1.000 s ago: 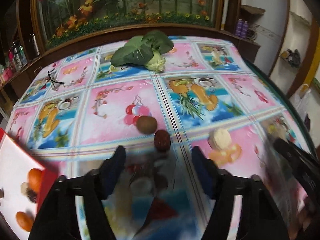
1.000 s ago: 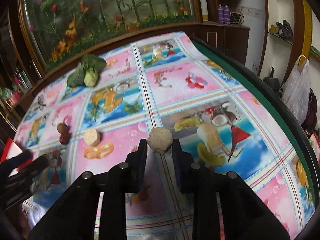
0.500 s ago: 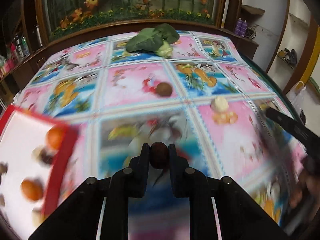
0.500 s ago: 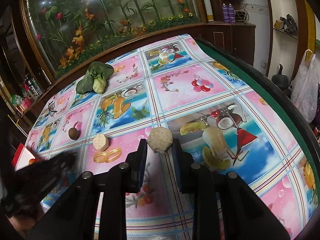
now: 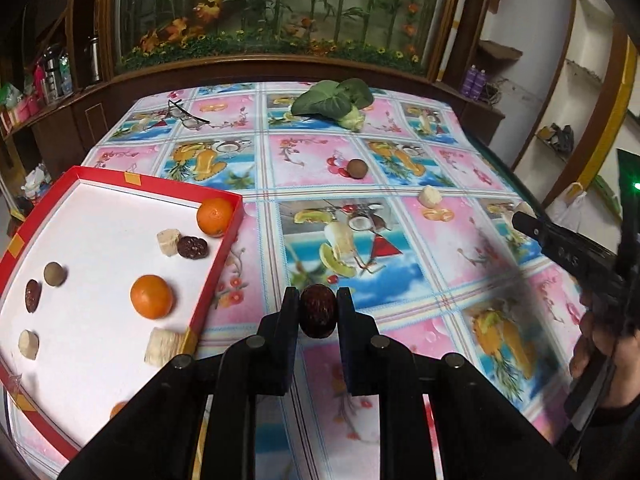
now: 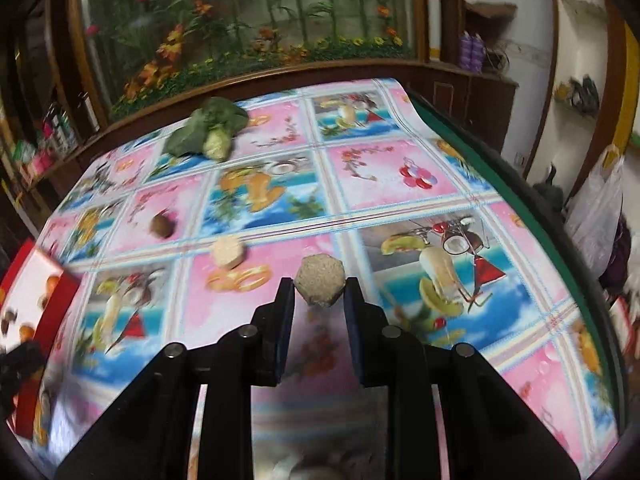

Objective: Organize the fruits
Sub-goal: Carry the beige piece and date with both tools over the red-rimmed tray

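Step in hand: carrying picked-up pieces toward the red tray (image 5: 224,256); both claws are loaded and neither piece is in the tray yet.
Left claw (image 5: 317,307): pinching a dark brown, wrinkled fruit (image 5: 317,314) between its two pads, held above the tablecloth (image 5: 452,240), just right of the tray's near corner.
Right claw (image 6: 319,295): pinching a pale, grainy, six-sided chunk (image 6: 319,280) by its lower part, clear of the cloth, well right of the tray.
Tray contents: two oranges (image 5: 152,296), one at the far right corner and one near the middle, plus several pale chunks and dark pieces spread over the white floor.
Left on the cloth: a small round brown fruit (image 5: 355,169) and a pale chunk (image 5: 430,196) nearer the right edge, well apart from the tray.
Other things: a leafy green vegetable (image 5: 336,100) and a pair of glasses (image 5: 186,114) at the far end.
Progress: judged well along; two loose pieces remain besides the two being carried.
Next move calls for: swinging the left claw leftward over the tray's red wall, high enough not to clip it, lowering onto a bare white patch, then spreading the pads. The right claw's load likely follows.
Risk: the rounded fruit may roll into its neighbours once let go.
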### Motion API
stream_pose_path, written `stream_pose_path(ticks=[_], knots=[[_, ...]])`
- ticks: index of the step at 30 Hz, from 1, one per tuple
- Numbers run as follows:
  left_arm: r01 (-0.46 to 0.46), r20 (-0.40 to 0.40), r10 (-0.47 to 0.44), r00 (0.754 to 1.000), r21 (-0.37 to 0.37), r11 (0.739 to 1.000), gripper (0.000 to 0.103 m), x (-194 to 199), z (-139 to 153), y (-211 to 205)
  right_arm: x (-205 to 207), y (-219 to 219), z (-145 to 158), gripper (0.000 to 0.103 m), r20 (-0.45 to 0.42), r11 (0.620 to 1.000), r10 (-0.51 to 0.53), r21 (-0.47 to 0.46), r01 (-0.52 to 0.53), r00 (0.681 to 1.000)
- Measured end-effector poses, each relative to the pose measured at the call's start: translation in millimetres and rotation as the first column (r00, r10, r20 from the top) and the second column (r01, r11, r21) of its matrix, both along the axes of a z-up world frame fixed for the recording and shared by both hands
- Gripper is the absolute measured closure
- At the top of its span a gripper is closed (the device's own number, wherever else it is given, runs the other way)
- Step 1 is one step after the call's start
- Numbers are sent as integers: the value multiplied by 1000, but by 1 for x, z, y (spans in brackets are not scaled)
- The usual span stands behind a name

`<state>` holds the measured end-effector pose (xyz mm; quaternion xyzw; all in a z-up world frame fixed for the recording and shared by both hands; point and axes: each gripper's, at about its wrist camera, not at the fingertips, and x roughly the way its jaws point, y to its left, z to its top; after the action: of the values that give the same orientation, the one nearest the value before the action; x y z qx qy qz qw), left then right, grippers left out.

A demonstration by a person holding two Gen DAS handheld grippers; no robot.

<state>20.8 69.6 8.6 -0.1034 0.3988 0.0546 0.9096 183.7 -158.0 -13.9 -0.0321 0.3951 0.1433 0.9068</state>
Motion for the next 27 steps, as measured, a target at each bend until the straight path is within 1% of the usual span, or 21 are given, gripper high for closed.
stream_pose_path(ticks=[5,8,12,17,27], knots=[[15,13,-15,1000,-8,1000,86,-14,4,3,-50,10,29,77,55,996,60,-63,-57,997],[14,14,-14,1000,-8,1000,86,-22,6,6,-76,16,37,77,65,991,100,-92,-94,993],[16,20,-16,1000,-6,1000,86,-33,7,11,-106,31,38,77,62,983,150,-116,-142,987],[2,23,-2,1000,-14,1000,86,-43,8,21,-130,56,35,76,53,967,220,-140,-211,974],[-35,29,36,999,-27,999,86,-53,9,39,-156,89,38,76,56,949,291,-146,-280,955]])
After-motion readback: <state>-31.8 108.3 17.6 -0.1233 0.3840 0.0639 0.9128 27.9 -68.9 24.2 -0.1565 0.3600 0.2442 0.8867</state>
